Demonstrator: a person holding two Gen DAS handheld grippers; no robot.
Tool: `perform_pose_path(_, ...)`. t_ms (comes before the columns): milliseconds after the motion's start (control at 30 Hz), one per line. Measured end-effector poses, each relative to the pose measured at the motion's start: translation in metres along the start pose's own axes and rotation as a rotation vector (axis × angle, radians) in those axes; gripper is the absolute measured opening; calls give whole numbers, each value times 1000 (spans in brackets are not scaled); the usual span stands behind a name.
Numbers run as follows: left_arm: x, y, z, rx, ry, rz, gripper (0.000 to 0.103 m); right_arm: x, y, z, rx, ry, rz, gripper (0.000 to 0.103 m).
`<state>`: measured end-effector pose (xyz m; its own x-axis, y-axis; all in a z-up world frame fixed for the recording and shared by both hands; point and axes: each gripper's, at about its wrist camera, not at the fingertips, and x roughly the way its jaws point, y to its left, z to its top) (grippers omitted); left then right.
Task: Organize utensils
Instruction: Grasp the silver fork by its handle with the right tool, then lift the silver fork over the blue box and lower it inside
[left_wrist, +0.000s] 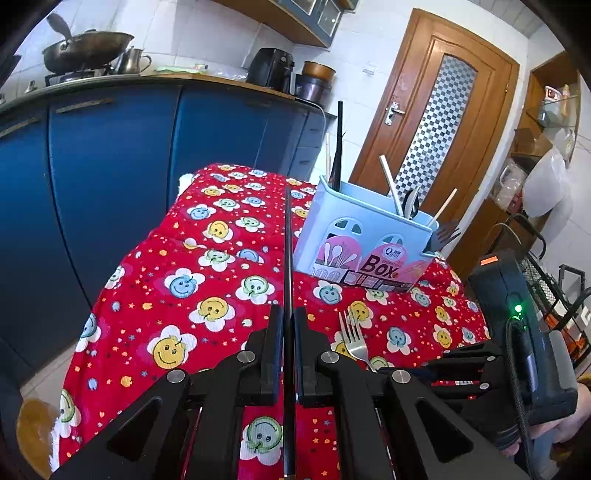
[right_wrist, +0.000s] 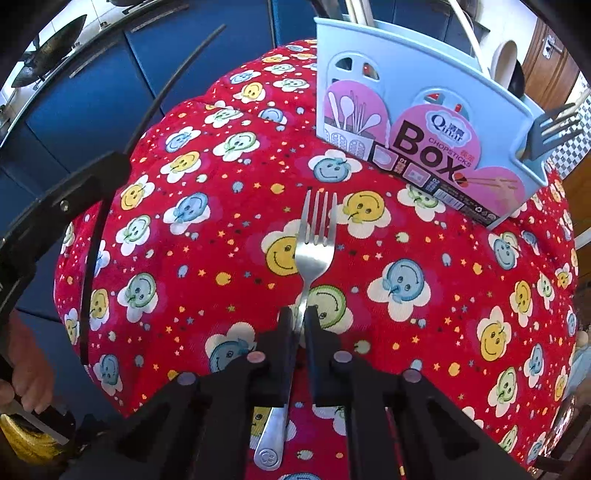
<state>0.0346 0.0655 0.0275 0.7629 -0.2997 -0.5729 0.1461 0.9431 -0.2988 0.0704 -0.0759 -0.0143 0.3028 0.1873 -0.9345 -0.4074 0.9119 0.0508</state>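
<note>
Right gripper (right_wrist: 300, 317) clenched on shiny steel fork (right_wrist: 314, 243), flat on red smiley cloth (right_wrist: 192, 236). Pick-up step. Next: lift, tip into pale blue plastic box (right_wrist: 424, 122) just ahead.

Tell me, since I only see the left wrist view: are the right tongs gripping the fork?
Observer: Yes. The right tongs pinch the fork at its neck, just behind the prongs.
Operator: Where is its handle?
Observer: It runs back under the tongs, and its end bears a stamped smiley face.
Operator: Anything on the box label?
Observer: The front of the box reads "chopsticks".
</note>
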Motion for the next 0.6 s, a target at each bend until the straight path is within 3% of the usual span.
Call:
perform_pose_path(367,-6,-5,2,11,-26,-4,5,-15,-4,-19,58,-154,9,5)
perform_pose_path(600,-9,-16,5,26,-44,-21,5,-50,-18,-33,84,-300,-45,5)
